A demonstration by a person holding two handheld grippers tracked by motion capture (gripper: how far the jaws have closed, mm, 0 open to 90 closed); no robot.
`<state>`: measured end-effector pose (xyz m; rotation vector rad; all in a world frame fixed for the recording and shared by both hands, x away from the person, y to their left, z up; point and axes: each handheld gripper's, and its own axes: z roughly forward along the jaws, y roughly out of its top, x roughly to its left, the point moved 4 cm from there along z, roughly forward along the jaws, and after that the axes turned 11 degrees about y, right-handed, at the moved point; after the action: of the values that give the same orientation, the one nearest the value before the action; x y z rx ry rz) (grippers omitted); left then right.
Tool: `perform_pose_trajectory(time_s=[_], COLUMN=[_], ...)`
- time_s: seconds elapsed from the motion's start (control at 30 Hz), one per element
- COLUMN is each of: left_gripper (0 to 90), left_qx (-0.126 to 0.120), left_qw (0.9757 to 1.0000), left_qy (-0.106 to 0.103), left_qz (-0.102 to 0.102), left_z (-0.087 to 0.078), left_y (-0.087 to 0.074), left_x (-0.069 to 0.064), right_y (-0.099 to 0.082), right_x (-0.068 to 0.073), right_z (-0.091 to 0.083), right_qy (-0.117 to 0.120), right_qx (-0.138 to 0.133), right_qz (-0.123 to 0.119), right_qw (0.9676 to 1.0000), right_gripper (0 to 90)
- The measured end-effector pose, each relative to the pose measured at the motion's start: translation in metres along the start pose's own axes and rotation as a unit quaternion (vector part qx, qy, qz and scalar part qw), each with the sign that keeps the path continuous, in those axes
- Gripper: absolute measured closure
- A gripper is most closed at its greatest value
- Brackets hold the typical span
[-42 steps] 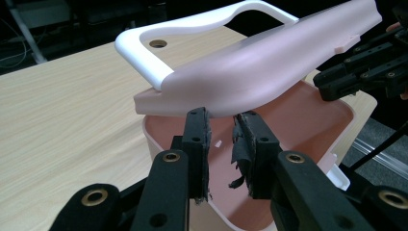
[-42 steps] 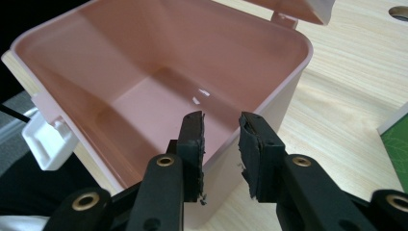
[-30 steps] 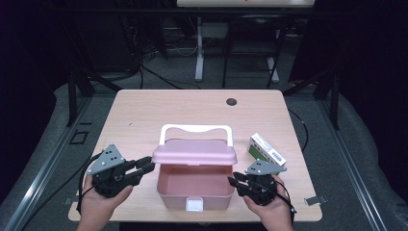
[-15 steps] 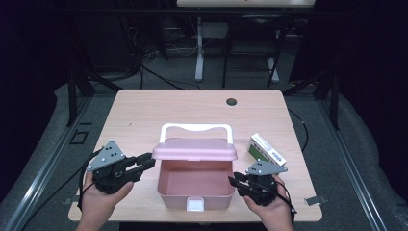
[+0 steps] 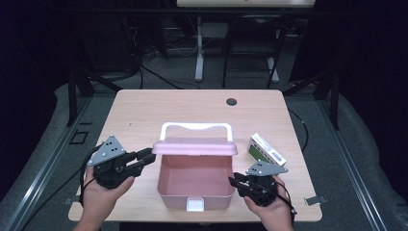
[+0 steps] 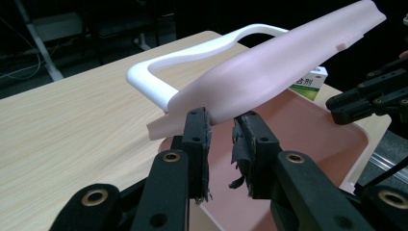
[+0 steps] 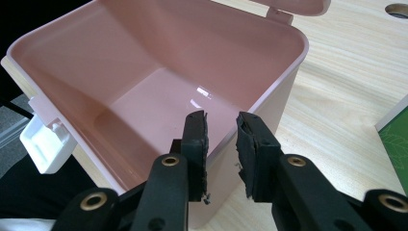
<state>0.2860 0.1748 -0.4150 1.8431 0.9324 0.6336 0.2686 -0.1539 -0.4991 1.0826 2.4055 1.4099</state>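
The pink box (image 5: 195, 180) stands open at the near middle of the bench (image 5: 144, 110), its white latch tab (image 5: 195, 205) facing the person. Its lid (image 5: 195, 147) is raised behind the opening, with the white handle (image 5: 196, 127) beyond it.

The left tongs (image 5: 146, 158) sit at the left end of the lid, at the box's upper left corner. In the left gripper view, the lid's corner edge (image 6: 192, 113) meets the tips of the tongs (image 6: 222, 122), whose jaws are narrowly apart; whether the pads press on the lid cannot be told. The right tongs (image 5: 234, 182) are at the right wall of the box. In the right gripper view, those tongs (image 7: 222, 126) straddle the rim of that wall (image 7: 288, 62), one jaw over the inside and one outside, with a narrow gap and no clear pressure on the plastic.

A green and white carton (image 5: 267, 150) lies on the bench just right of the box, beyond the right tongs. A small dark round spot (image 5: 232, 101) sits near the far edge of the bench.

Compared with a second ago, the box, lid and carton lie as they did. The left tongs have shifted slightly, and the right tongs' jaws have drawn a little closer around the wall.
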Motion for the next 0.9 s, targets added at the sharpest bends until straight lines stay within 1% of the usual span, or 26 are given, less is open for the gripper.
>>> perform_pose_trajectory(time_s=[0.3,0.4,0.47,0.57,0.87,0.9], left_gripper=[74.7,74.8,74.8,74.9,75.0,75.1], left_qx=[0.000,0.001,0.000,0.000,-0.004,-0.004], left_qw=[1.0000,1.0000,1.0000,1.0000,1.0000,1.0000], left_qy=[0.002,0.000,0.000,0.001,0.003,0.003], left_qz=[0.004,0.002,-0.002,-0.001,-0.007,-0.005], left_z=[0.002,0.003,0.004,0.005,0.008,0.008], left_y=[0.006,0.008,0.009,0.010,0.015,0.016], left_x=[0.003,0.004,0.004,0.006,0.008,0.009], right_y=[0.000,0.000,0.000,0.000,0.000,0.000], right_x=[0.000,0.000,0.000,0.000,0.000,0.000], right_z=[0.000,0.000,0.000,0.000,0.000,0.000], right_qy=[0.001,0.000,0.000,0.001,0.003,0.003], right_qx=[-0.001,-0.001,-0.002,-0.002,-0.002,-0.002], right_qz=[0.000,-0.001,-0.002,-0.001,-0.001,0.000], right_qw=[1.0000,1.0000,1.0000,1.0000,1.0000,1.0000], right_gripper=[73.5,73.6,73.6,73.6,73.6,73.6])
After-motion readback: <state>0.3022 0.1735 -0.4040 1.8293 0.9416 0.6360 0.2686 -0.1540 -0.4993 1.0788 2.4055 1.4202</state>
